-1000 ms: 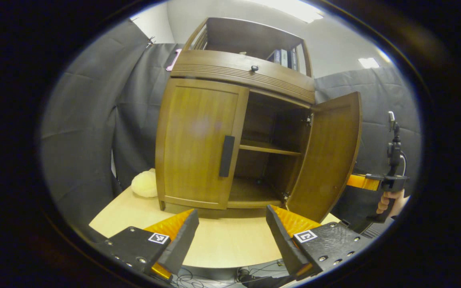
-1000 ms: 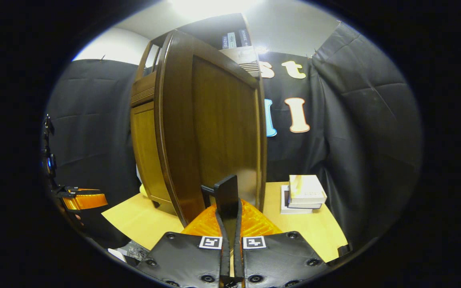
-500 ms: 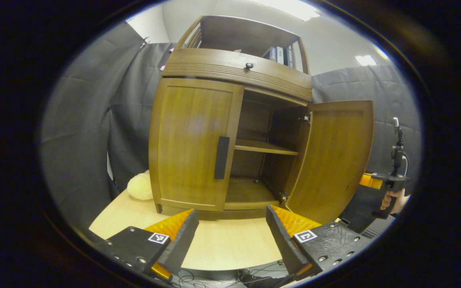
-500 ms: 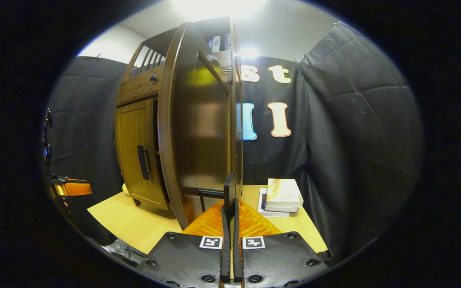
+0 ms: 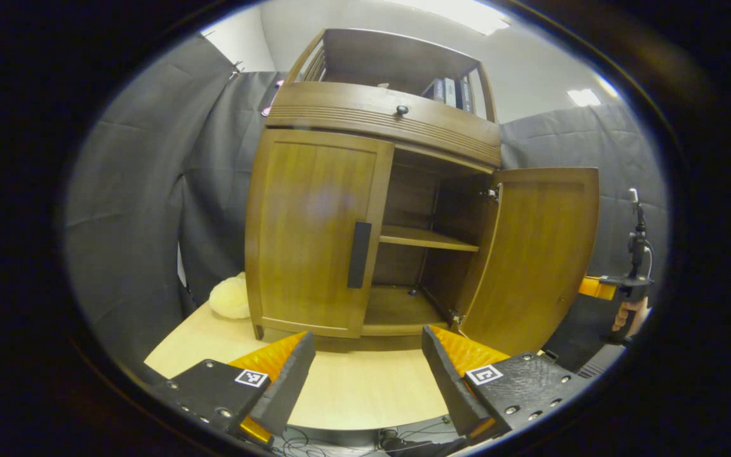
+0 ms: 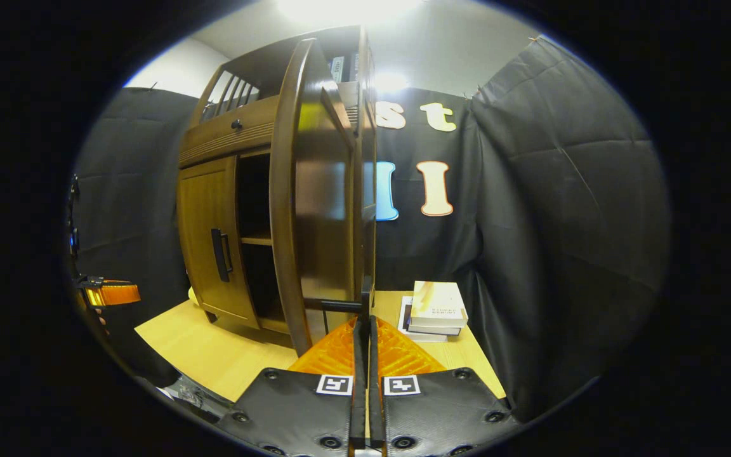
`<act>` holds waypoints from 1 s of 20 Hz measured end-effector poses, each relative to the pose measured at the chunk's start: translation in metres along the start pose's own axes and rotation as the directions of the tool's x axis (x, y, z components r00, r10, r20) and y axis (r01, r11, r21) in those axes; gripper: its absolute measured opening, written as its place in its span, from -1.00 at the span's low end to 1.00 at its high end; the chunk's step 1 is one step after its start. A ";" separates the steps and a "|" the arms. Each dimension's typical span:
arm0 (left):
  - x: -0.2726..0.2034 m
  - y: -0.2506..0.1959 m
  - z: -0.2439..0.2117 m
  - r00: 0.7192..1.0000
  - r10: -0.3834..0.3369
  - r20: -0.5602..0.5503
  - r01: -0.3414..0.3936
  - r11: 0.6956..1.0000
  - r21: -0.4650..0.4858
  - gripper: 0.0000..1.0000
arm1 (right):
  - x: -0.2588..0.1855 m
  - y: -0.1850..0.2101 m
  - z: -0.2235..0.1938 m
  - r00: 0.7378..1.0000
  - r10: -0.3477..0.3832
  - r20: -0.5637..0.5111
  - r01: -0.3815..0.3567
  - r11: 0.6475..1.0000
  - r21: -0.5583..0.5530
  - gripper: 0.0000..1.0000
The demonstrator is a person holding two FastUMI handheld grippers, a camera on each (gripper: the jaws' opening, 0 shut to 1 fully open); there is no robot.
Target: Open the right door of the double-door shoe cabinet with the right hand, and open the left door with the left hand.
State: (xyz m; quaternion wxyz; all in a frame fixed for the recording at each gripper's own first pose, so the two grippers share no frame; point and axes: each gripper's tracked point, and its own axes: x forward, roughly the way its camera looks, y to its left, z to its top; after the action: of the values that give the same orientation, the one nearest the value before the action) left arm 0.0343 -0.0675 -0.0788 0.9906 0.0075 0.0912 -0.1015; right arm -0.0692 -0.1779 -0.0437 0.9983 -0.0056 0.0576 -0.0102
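The wooden shoe cabinet stands on a pale table. Its left door is closed, with a dark vertical handle. The right door is swung wide open, baring an inner shelf. My left gripper is open in front of the cabinet, short of the left door handle, holding nothing. In the right gripper view the right door is nearly edge-on, and my right gripper is shut on the right door's handle. The left door handle shows beyond.
A pale fluffy object lies on the table left of the cabinet. Stacked books sit on the table right of it. More books stand on the top shelf. Black cloth walls enclose the table. Cables hang below its front edge.
The right door has swung further open, with my right gripper staying shut on its handle. My left gripper has stayed open and barely shifted before the left door.
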 end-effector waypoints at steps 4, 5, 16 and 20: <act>0.001 0.007 0.001 1.000 0.024 0.013 -0.024 1.000 -0.003 0.97 | -0.028 0.006 0.000 0.999 -0.047 -0.002 0.047 0.999 0.005 -0.92; 0.003 0.010 0.003 1.000 0.025 0.016 -0.025 1.000 -0.001 0.97 | -0.035 0.010 -0.004 0.999 -0.049 -0.011 0.049 0.999 0.007 -0.92; 0.010 0.030 0.016 0.997 0.057 0.058 -0.059 0.998 0.022 0.97 | -0.055 0.107 0.007 0.999 0.048 -0.011 -0.047 0.998 0.047 -0.95; 0.015 0.038 0.024 0.994 0.075 0.077 -0.079 0.996 0.042 0.97 | -0.029 0.146 0.027 0.993 0.103 0.050 -0.106 0.992 0.074 -0.95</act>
State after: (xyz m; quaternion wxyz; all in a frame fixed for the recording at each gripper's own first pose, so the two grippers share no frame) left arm 0.0609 -0.0345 -0.0583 0.9961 0.0297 0.0513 -0.0654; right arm -0.0922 -0.0310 -0.0155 0.9980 0.0353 0.0341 0.0400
